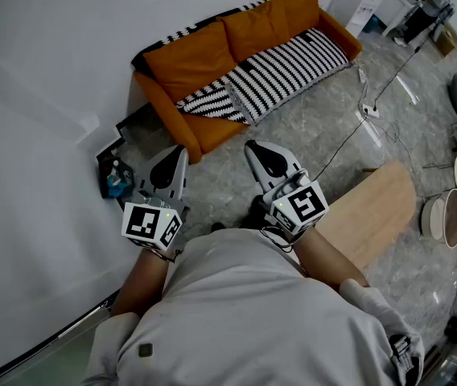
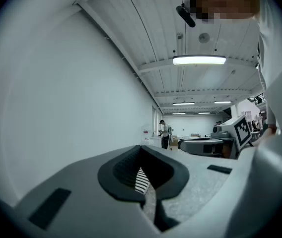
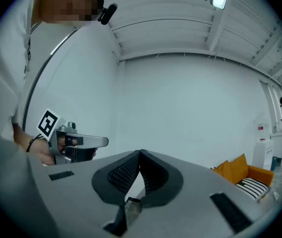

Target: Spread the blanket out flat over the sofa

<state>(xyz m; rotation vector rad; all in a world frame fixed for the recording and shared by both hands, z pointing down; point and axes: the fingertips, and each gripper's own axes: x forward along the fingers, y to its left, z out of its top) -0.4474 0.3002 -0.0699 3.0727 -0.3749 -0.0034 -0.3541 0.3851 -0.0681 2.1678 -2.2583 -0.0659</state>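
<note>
An orange sofa (image 1: 204,55) stands against the white wall, across the floor from me. A black-and-white striped blanket (image 1: 285,71) lies on its seat, rumpled toward the left end, with a strip showing behind the backrest. Both grippers hover close to my chest, well short of the sofa, and point toward it. My left gripper (image 1: 182,149) is shut and holds nothing; in its own view (image 2: 140,148) a bit of the striped blanket (image 2: 141,180) shows through the gap below the tips. My right gripper (image 1: 250,145) is also shut and empty (image 3: 140,152); its view catches the sofa (image 3: 240,168) at far right.
A light wooden table (image 1: 373,207) stands on my right. Cables (image 1: 373,107) trail over the grey stone floor in front of the sofa's right end. A low dark shelf with a blue item (image 1: 116,179) sits by the wall at the left. Round baskets (image 1: 446,215) stand at far right.
</note>
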